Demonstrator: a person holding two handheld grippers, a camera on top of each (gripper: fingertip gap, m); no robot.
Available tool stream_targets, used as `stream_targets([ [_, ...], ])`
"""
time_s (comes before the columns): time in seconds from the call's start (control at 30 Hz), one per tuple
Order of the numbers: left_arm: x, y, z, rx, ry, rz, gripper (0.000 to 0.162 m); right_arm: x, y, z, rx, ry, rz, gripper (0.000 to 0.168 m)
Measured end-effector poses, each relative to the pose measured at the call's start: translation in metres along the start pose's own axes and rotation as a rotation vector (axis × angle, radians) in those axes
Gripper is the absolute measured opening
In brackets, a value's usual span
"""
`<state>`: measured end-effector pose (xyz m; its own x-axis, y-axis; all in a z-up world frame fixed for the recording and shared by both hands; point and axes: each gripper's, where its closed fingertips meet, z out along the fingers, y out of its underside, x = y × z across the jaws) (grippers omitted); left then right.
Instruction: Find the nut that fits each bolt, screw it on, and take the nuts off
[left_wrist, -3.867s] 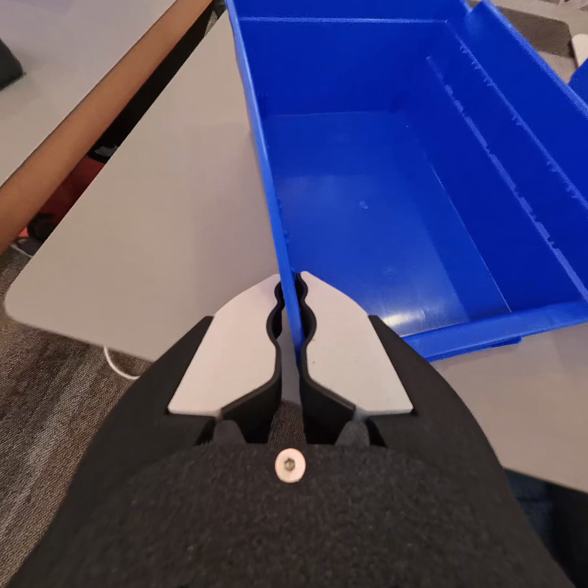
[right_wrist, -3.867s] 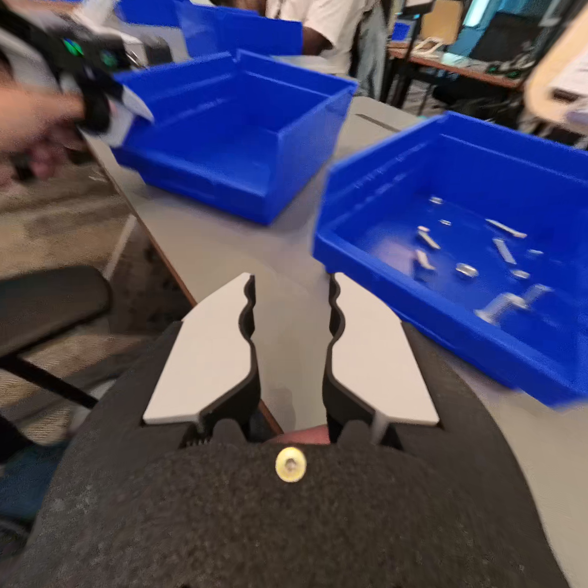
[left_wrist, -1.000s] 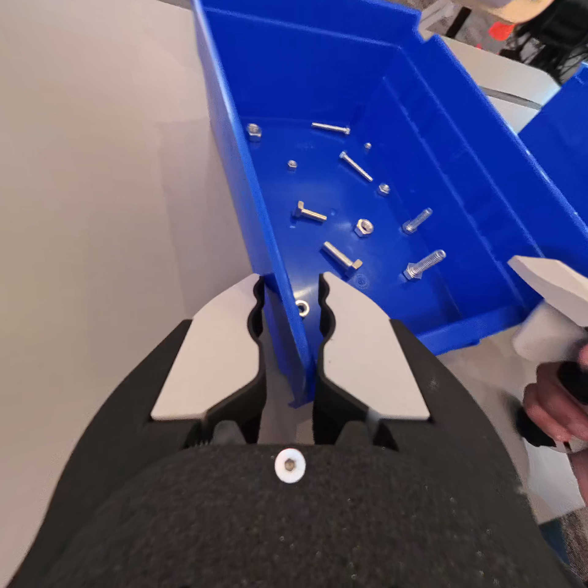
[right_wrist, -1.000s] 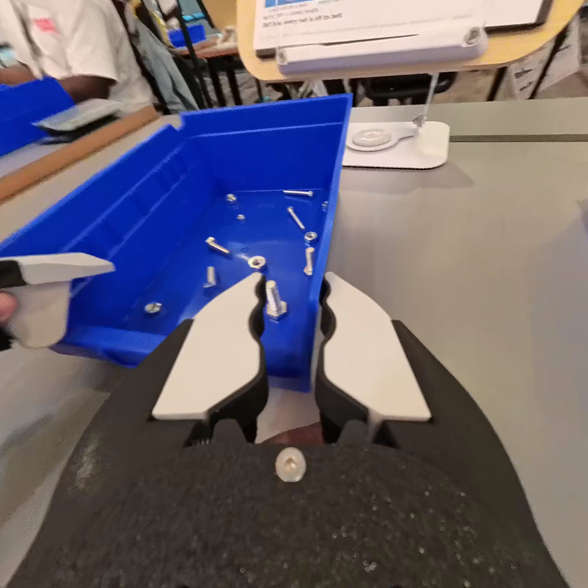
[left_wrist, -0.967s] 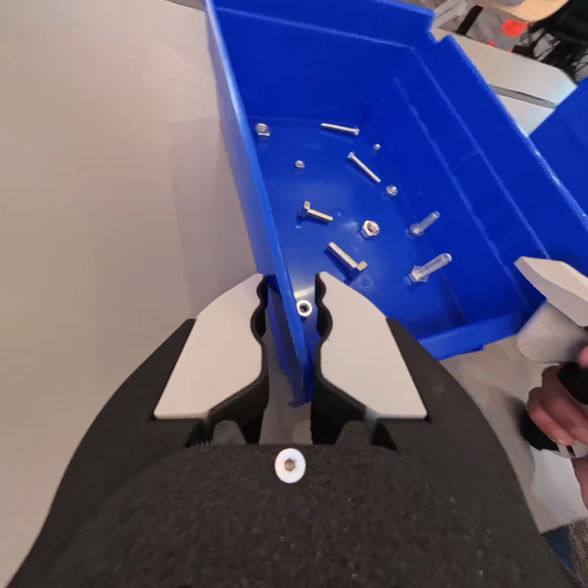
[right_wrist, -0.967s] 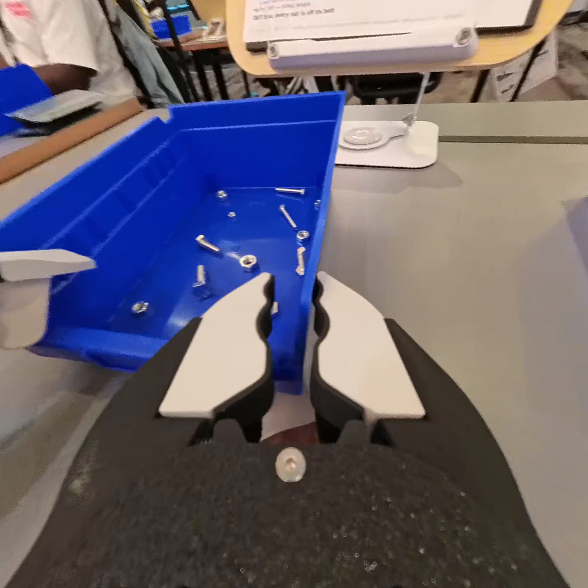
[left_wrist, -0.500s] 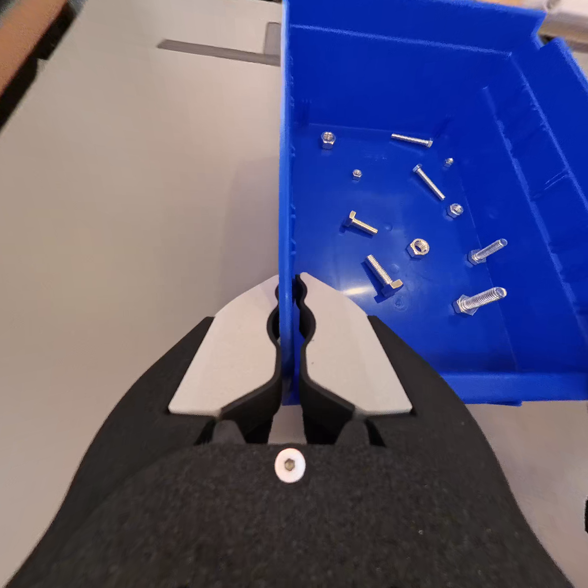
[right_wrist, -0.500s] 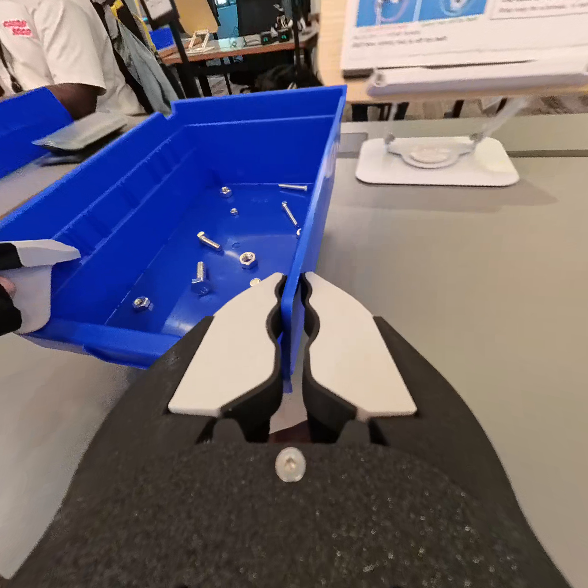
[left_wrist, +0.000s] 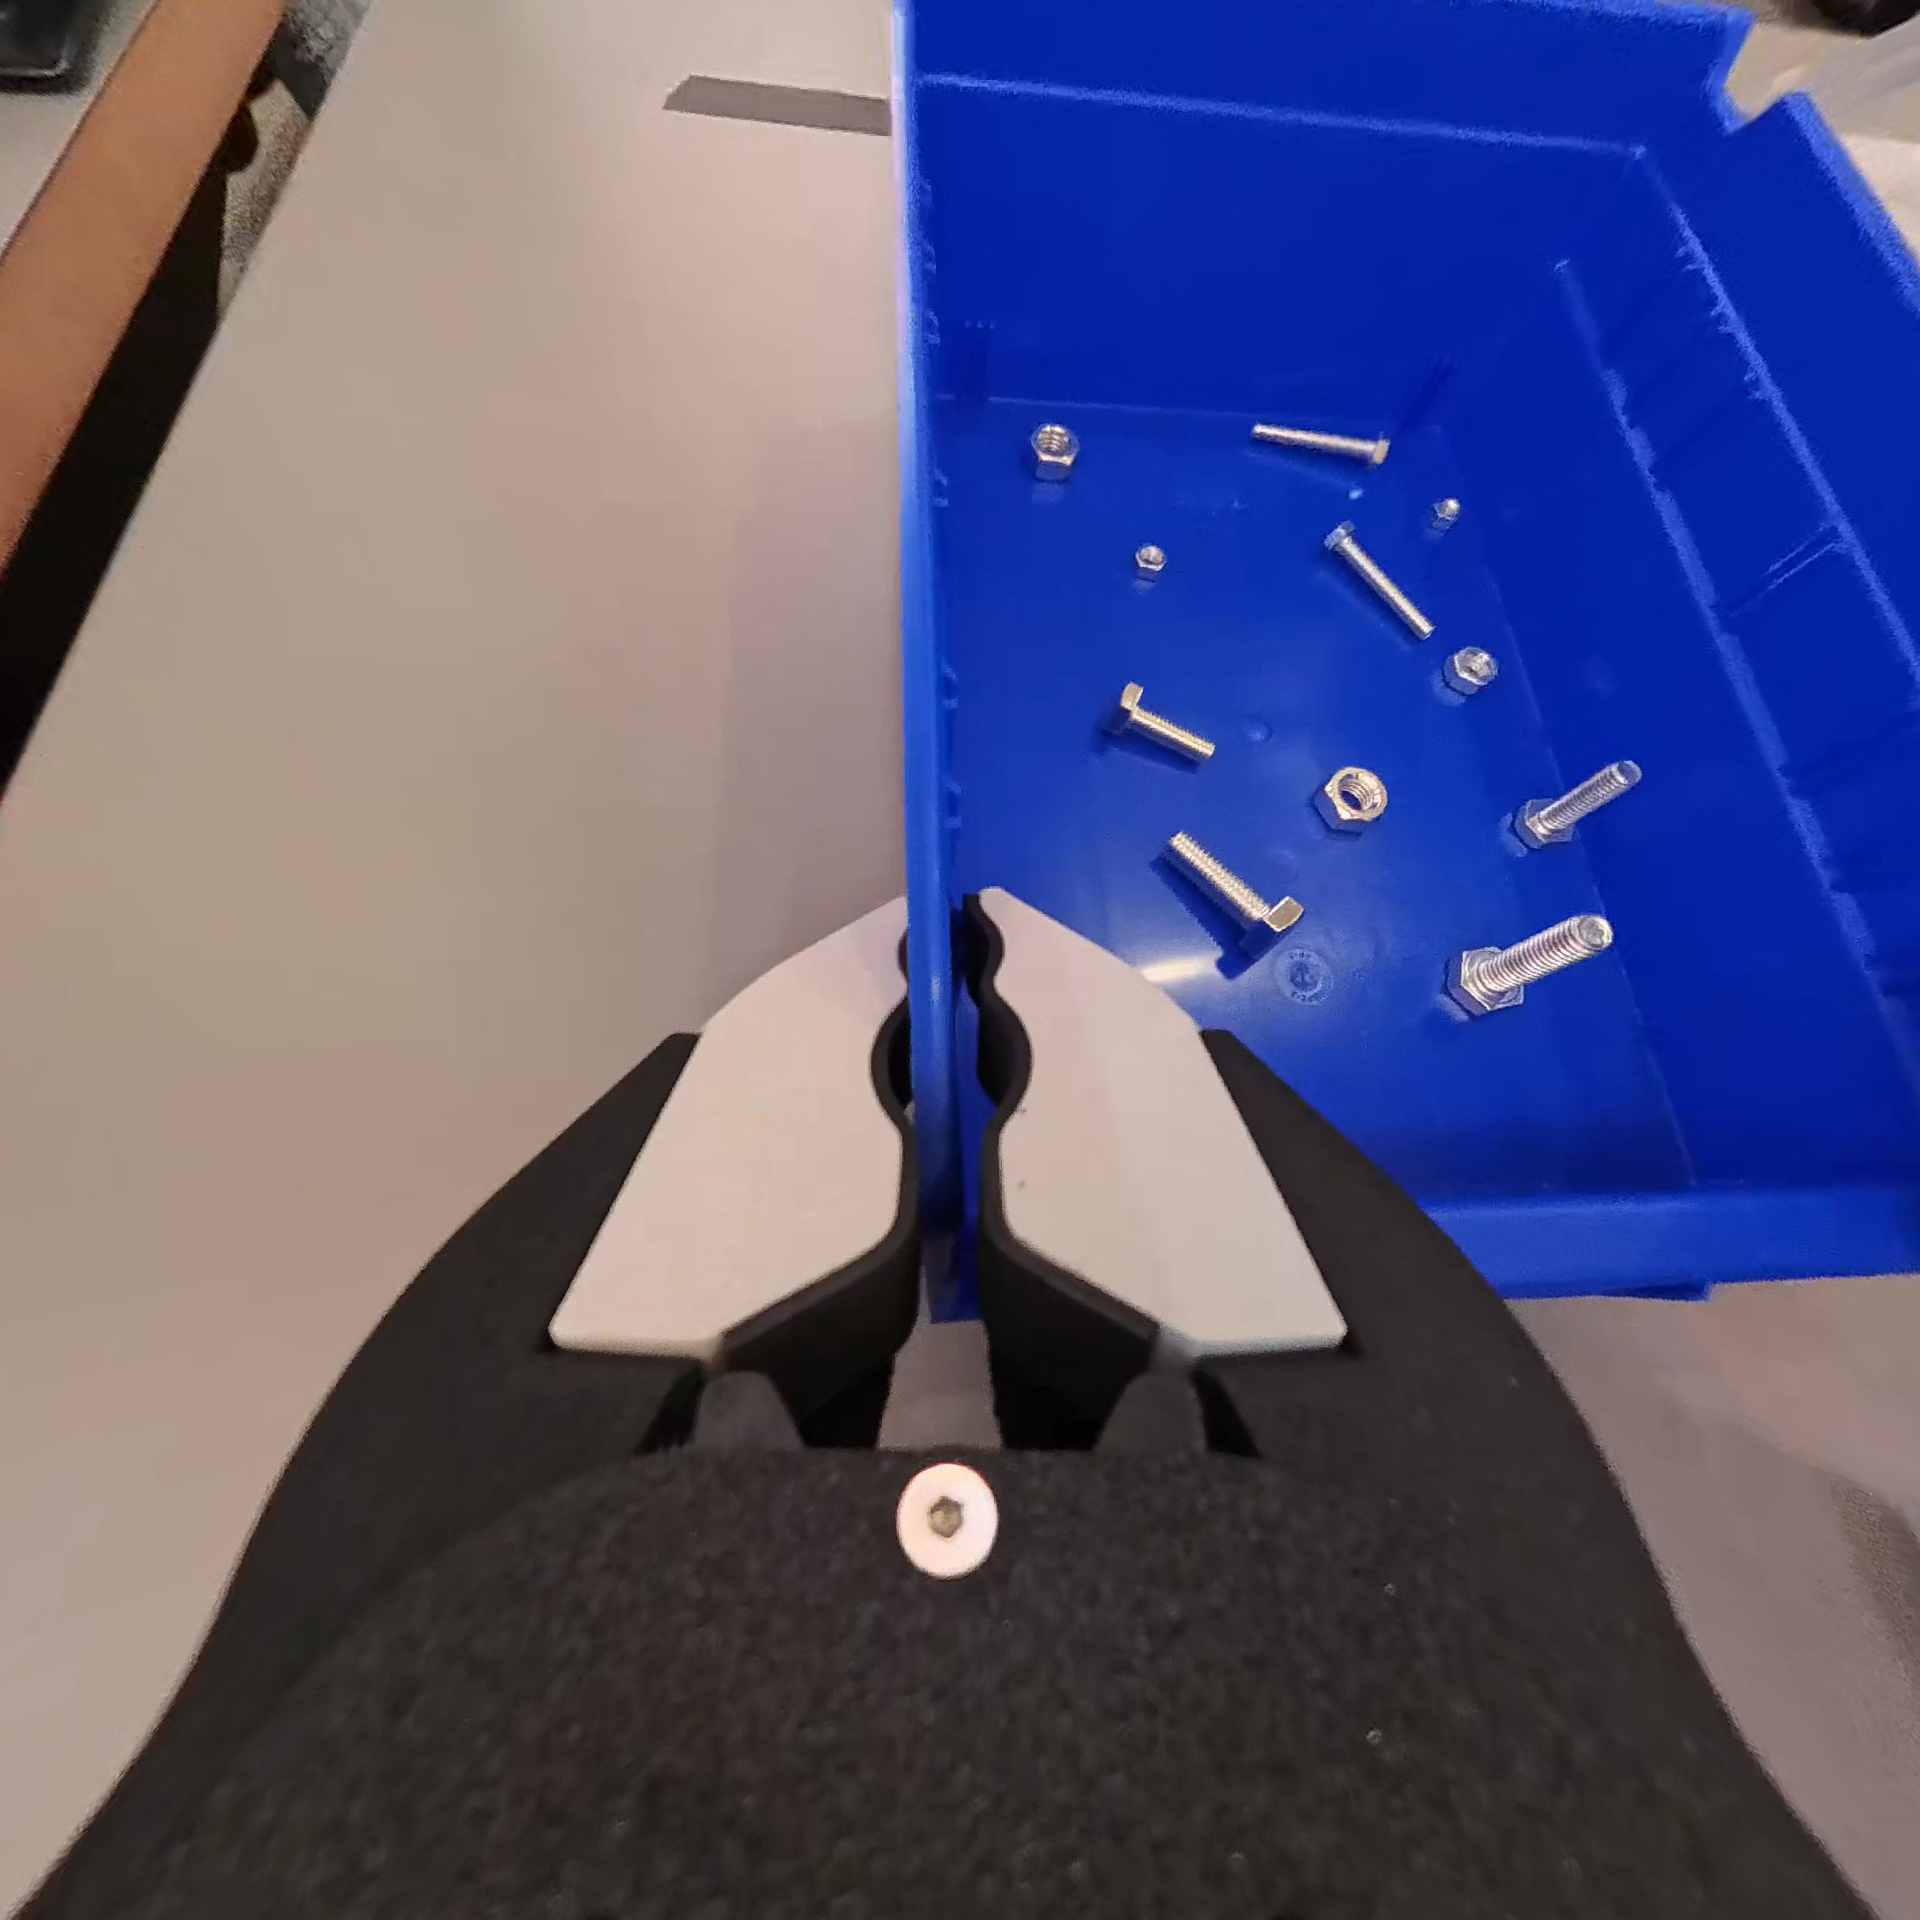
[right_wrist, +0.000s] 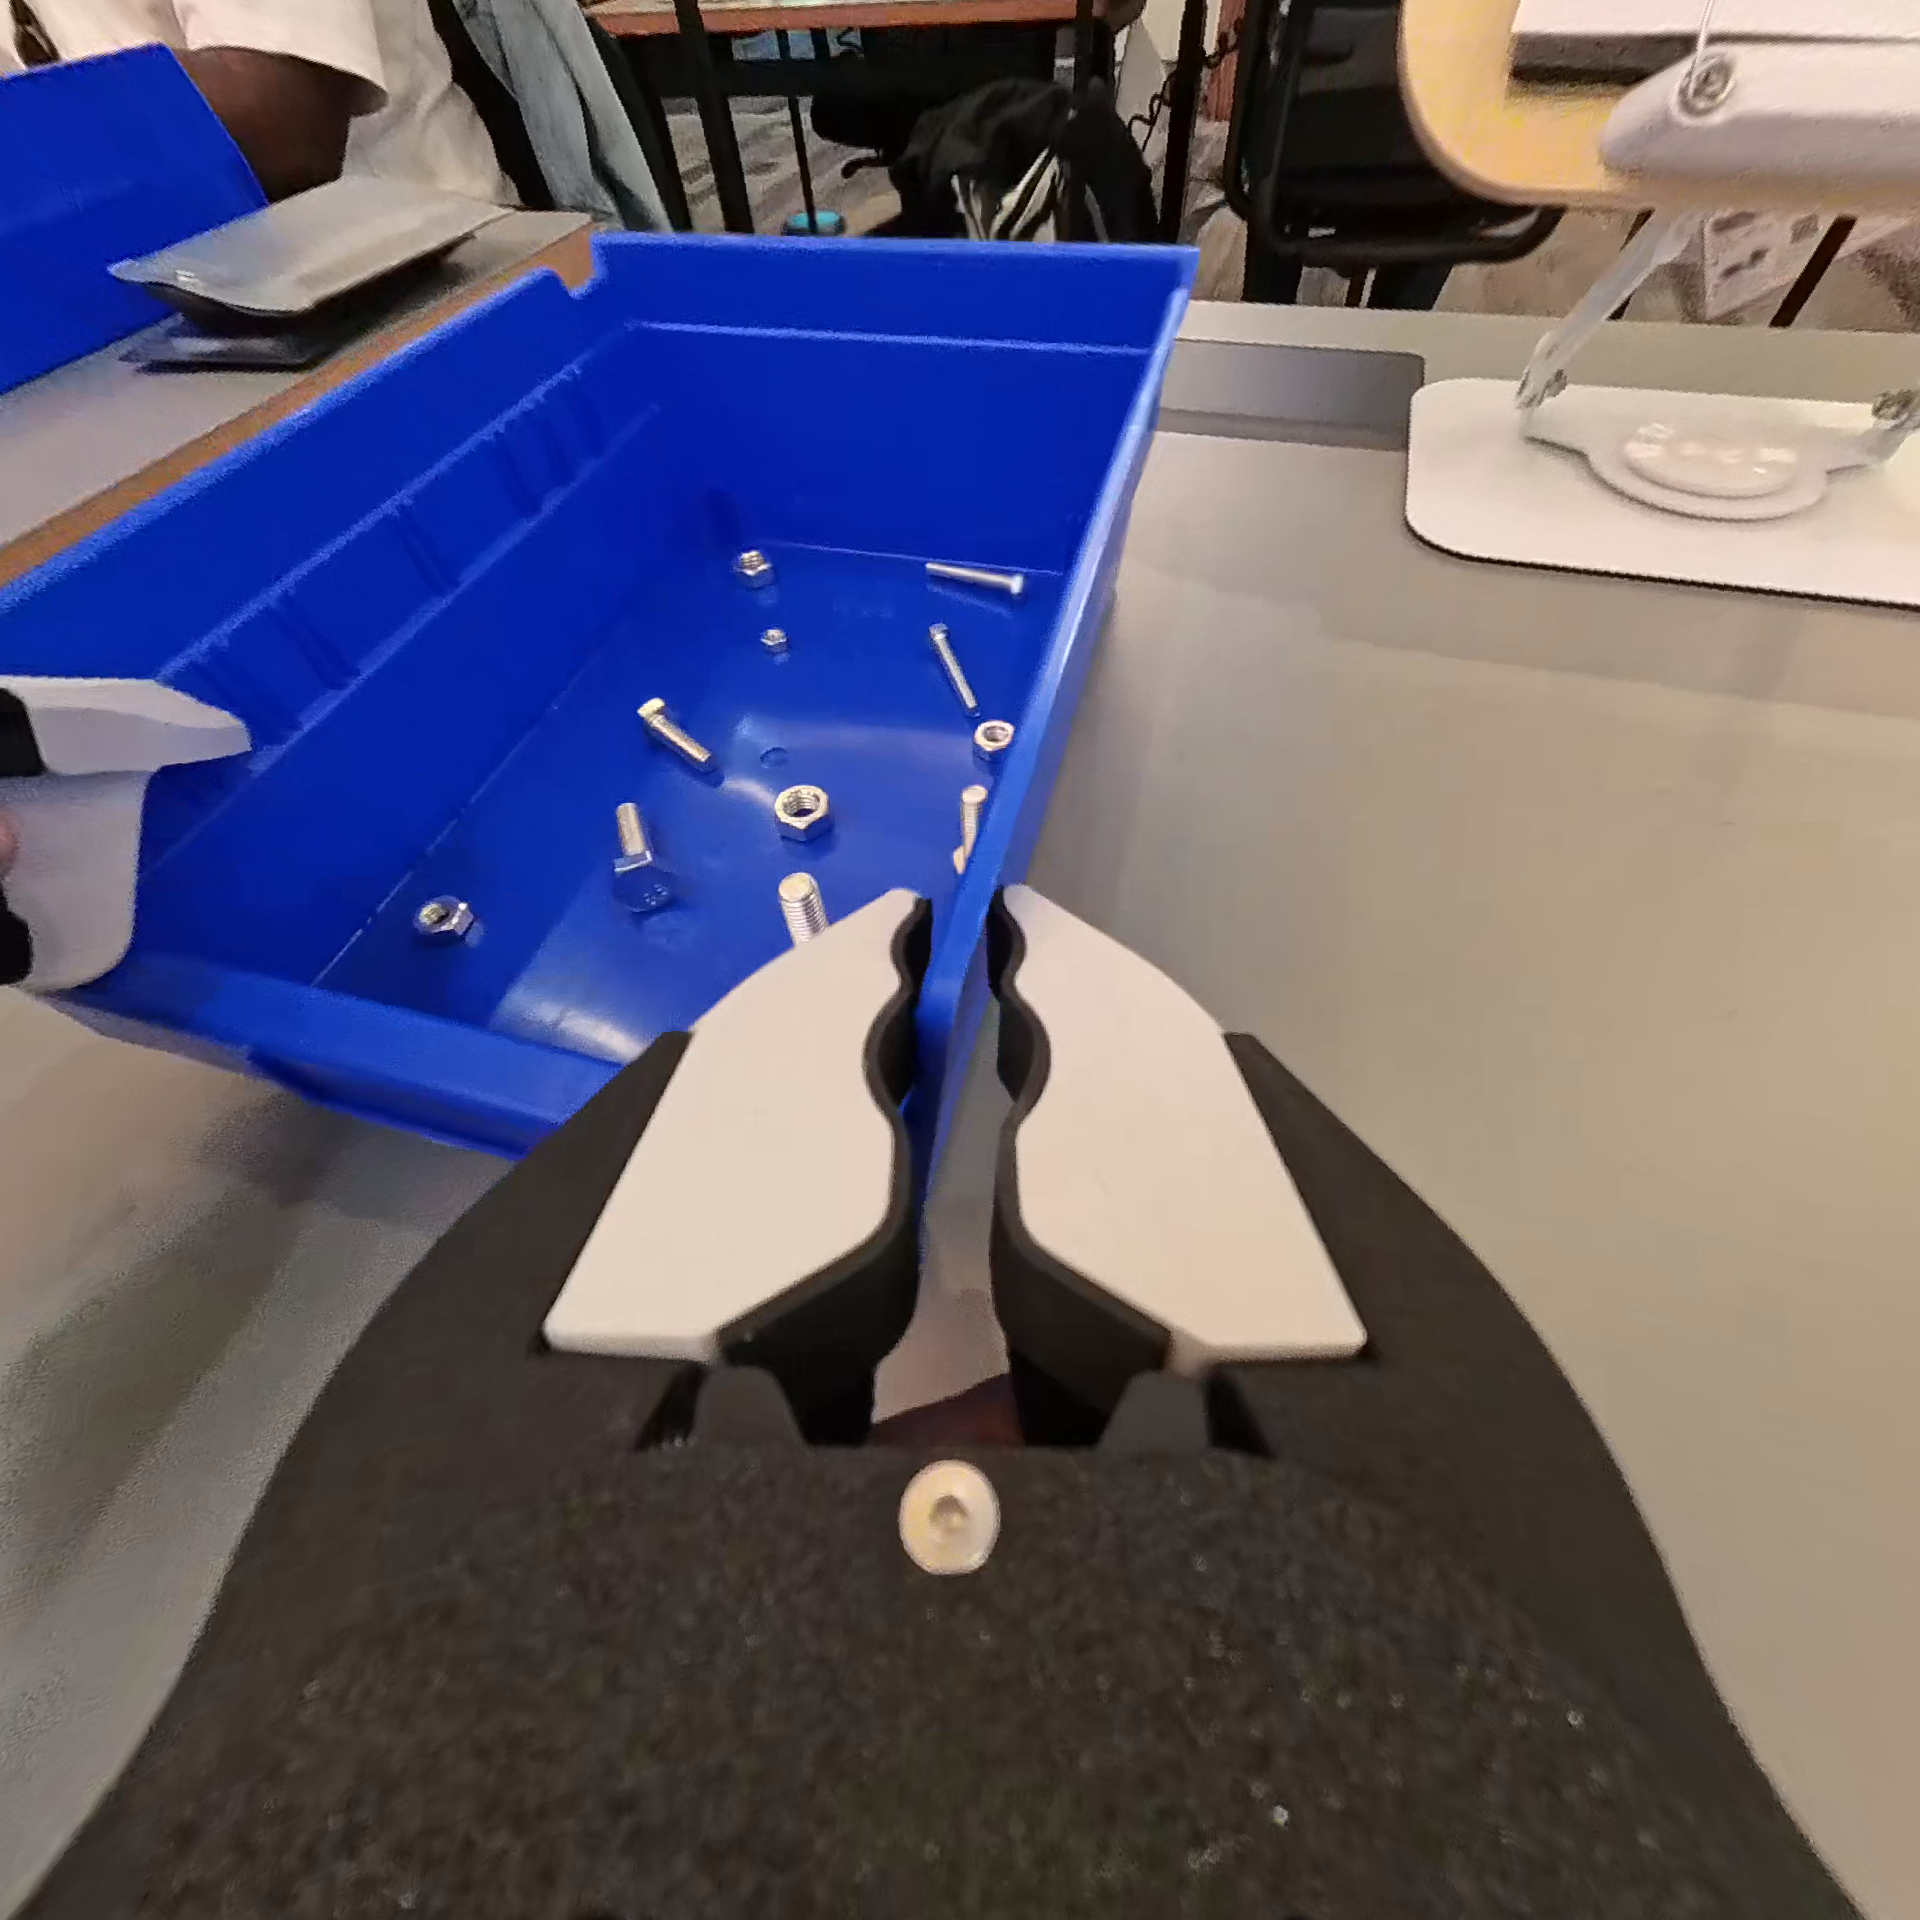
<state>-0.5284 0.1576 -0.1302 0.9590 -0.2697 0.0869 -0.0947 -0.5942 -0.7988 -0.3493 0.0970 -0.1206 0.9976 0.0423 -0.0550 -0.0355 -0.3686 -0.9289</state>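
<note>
Basically nothing done yet: left gripper (left_wrist: 940, 925) and right gripper (right_wrist: 958, 914) each pinch a side wall of the blue bin (left_wrist: 1351, 239), nuts (left_wrist: 1351, 798) and bolts (left_wrist: 1231, 894) all loose and unpaired inside.

Shared workroom: grey tables (right_wrist: 1455, 831), blue parts bin (right_wrist: 852, 301), office chairs (right_wrist: 1351, 156) behind

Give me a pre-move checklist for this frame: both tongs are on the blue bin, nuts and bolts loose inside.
1. Left tongs clamped on the blue bin wall: ok.
2. Right tongs clamped on the opposite wall: ok.
3. Bolts and nuts all inside the bin, none on the table: ok.
4. Any nut already on a bolt: cannot tell for the big bolt.
5. Bin flat on the table: cannot tell.
</note>
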Motion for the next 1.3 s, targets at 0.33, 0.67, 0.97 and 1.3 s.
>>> stream_targets([
  [0.33,-0.01,-0.002,-0.027,0.074,-0.075,-0.066,0.042,0.01,-0.013,-0.036,0.045,-0.233,-0.091,0.043],
  [0.67,0.181,0.017,-0.119,0.415,0.197,0.112,0.045,0.18,0.002,-0.161,0.148,-0.412,-0.135,0.038],
  [0.97,0.257,0.046,-0.081,0.293,0.227,0.237,0.042,0.277,0.032,-0.177,0.17,-0.253,-0.086,0.034],
  [1.3,0.262,0.061,-0.074,0.257,0.26,0.258,0.042,0.275,0.039,-0.174,0.154,-0.261,-0.092,0.033],
])
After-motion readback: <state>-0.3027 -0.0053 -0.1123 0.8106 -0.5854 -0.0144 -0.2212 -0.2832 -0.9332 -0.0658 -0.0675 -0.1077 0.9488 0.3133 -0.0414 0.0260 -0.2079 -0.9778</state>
